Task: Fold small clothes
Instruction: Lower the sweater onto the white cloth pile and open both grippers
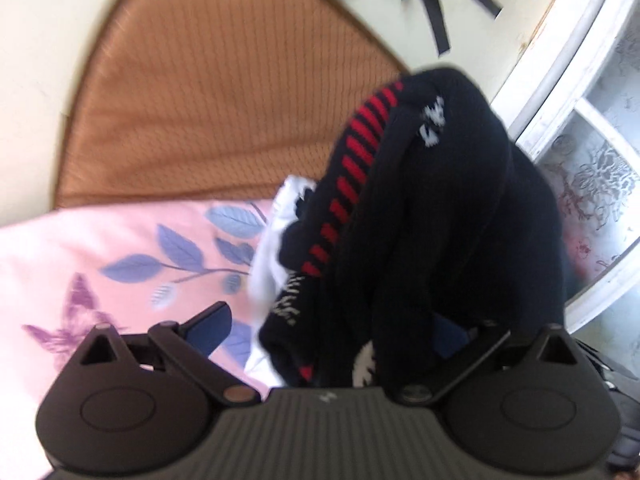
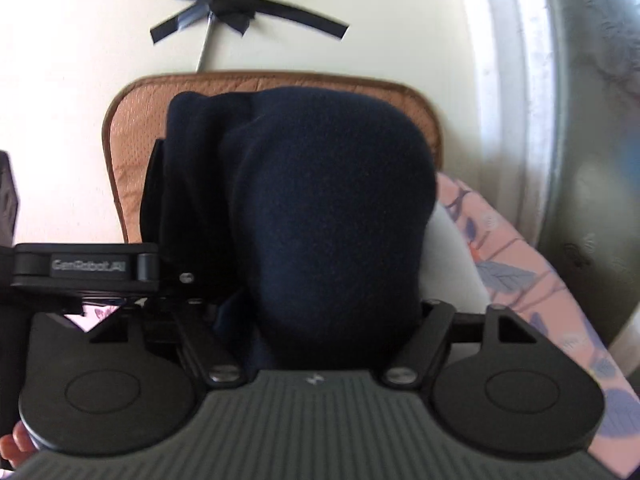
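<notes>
A bundled dark navy garment (image 1: 432, 208) with red stripes and white lettering lies heaped on the pink floral bedsheet (image 1: 120, 248). It sits between the fingers of my left gripper (image 1: 332, 332), which stand wide open. The left finger's blue pad (image 1: 210, 326) is clear of the cloth, and the right finger is buried under it. In the right wrist view the same navy garment (image 2: 320, 208) bulges over my right gripper (image 2: 316, 300) and hides both fingers. Its links are spread, but the pads' contact is hidden. The left gripper's body (image 2: 86, 266) sits close at the left.
A white cloth (image 1: 268, 264) lies under the garment. A brown quilted headboard (image 1: 208, 96) stands behind the bed against a cream wall with black tape strips (image 2: 240, 4). A white window frame (image 1: 560, 80) with a lace curtain is at the right. A person's fingertip (image 2: 16, 446) shows at the bottom left.
</notes>
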### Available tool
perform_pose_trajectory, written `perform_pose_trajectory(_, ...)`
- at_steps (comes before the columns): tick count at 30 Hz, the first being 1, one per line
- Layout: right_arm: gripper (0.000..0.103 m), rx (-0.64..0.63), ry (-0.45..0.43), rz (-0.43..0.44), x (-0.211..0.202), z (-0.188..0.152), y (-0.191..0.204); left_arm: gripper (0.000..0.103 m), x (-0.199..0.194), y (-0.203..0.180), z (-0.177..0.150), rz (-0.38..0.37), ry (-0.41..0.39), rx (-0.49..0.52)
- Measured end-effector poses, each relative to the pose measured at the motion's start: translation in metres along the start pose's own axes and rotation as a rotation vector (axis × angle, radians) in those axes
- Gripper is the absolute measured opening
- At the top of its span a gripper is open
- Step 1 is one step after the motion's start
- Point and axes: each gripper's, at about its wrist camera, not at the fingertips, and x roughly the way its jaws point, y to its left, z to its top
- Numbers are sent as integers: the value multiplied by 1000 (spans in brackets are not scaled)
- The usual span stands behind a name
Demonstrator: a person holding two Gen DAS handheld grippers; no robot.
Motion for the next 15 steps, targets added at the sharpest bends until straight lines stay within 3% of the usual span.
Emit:
perform_pose_trajectory(3, 88, 23, -102, -41, -36, -12, 1, 103, -37, 7, -16, 21, -68, 19)
perform_pose_trajectory(5, 88, 65, -135, -42, -60, -31, 2, 103, -56, 10, -32, 56, -91, 29)
perform_pose_trajectory(9, 89, 176, -115, 6, -93, -73, 10, 103, -86, 19, -78, 151, -122, 85)
perform_pose_trajectory(15, 89, 271, -92, 12, -123, -128, 50, 103, -129, 33, -133, 255, -156, 118)
